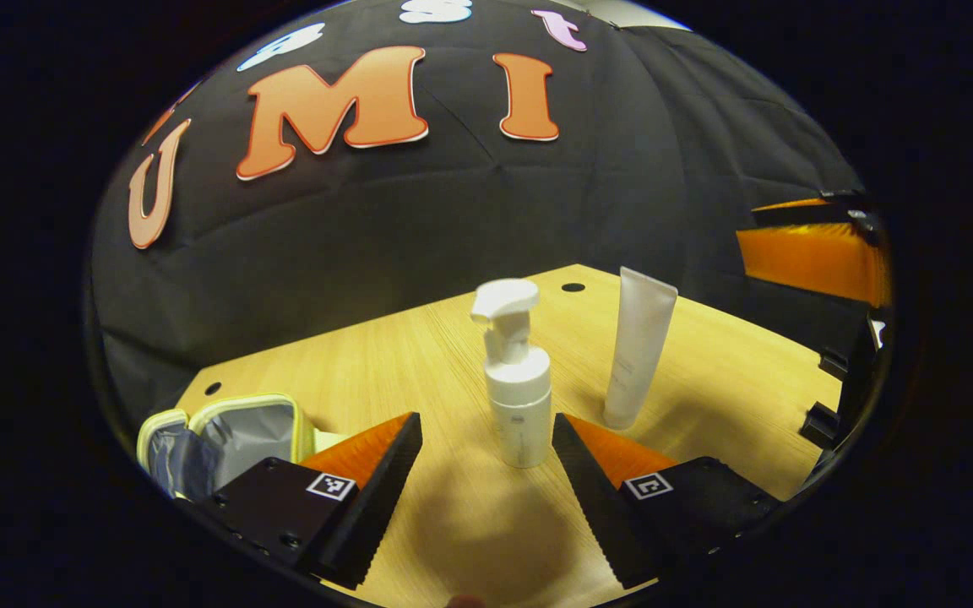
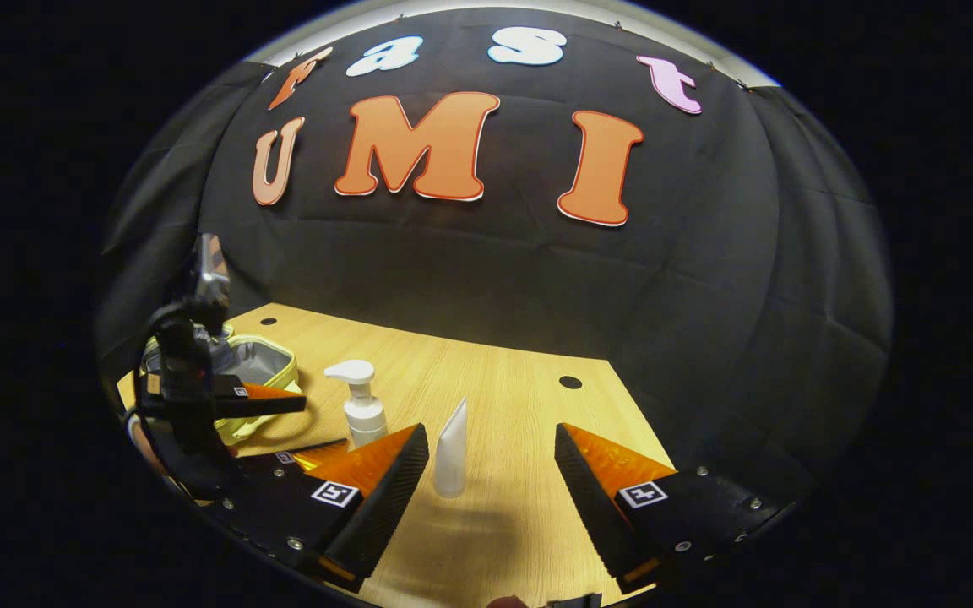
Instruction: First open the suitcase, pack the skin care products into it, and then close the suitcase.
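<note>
A white pump bottle (image 1: 517, 384) stands upright on the wooden table (image 1: 723, 371), just ahead of my left gripper (image 1: 486, 431), whose fingers are open on either side of it without touching. A white tube (image 1: 638, 346) stands on its cap to the bottle's right. The small yellow-trimmed case (image 1: 225, 435) lies open at the left, its grey lining showing. In the right gripper view my right gripper (image 2: 491, 443) is open with the tube (image 2: 452, 460) just ahead, nearer its left finger. The pump bottle (image 2: 360, 409), the left gripper (image 2: 284, 426) and the open case (image 2: 263, 363) sit farther left.
The table's far edge meets the black cloth wall, with small round holes (image 1: 573, 287) in the tabletop near that edge. At the far right of the left gripper view I see part of the right gripper (image 1: 824, 253). A hand holds the left gripper's handle (image 2: 187, 380).
</note>
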A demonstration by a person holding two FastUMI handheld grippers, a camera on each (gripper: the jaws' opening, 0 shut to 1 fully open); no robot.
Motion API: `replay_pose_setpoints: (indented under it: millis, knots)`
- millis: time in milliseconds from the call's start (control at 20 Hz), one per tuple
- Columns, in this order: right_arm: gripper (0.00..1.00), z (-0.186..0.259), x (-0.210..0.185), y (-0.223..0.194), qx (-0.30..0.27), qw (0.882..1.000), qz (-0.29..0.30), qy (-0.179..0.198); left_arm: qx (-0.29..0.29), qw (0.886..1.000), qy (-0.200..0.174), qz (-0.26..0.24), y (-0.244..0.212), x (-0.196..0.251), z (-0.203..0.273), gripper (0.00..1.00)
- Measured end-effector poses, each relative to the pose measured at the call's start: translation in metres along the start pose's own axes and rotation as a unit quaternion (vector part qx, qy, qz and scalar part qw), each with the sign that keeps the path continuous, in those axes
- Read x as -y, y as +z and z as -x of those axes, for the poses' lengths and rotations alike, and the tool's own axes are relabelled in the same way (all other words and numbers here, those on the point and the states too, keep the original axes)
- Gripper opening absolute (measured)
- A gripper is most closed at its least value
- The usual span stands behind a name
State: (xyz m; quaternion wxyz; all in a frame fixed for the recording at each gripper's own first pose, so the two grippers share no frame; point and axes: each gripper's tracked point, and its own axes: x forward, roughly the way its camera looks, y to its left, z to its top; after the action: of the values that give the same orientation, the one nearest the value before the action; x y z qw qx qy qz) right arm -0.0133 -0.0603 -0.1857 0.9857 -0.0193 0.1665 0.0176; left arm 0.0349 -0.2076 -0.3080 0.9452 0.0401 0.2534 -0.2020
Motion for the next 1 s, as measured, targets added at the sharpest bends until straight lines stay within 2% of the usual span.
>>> replay_pose_setpoints:
  millis: [150, 650, 700, 800, 1000]
  knots:
    - [0.96, -0.003, 0.002, -0.009, -0.011, 1.0, 0.002, 0.001, -0.016, 1.0, -0.006, -0.001, -0.013, 0.008, -0.027, 1.0]
    - [0.96, -0.011, 0.011, -0.039, -0.054, 0.999, 0.005, -0.004, -0.013, 1.0, -0.02, 0.013, -0.016, 0.019, -0.083, 0.99]
    - [0.96, -0.013, 0.01, -0.04, -0.056, 0.998, 0.002, 0.0, -0.014, 0.999, -0.022, 0.018, -0.016, 0.018, -0.082, 0.93]
    - [0.96, -0.017, 0.005, -0.044, -0.06, 0.998, 0.0, 0.007, -0.018, 0.999, -0.029, 0.029, -0.016, 0.021, -0.083, 0.66]
    - [0.96, -0.031, -0.004, -0.052, -0.067, 0.998, -0.005, 0.022, -0.027, 0.998, -0.028, 0.047, -0.01, 0.016, -0.074, 0.62]
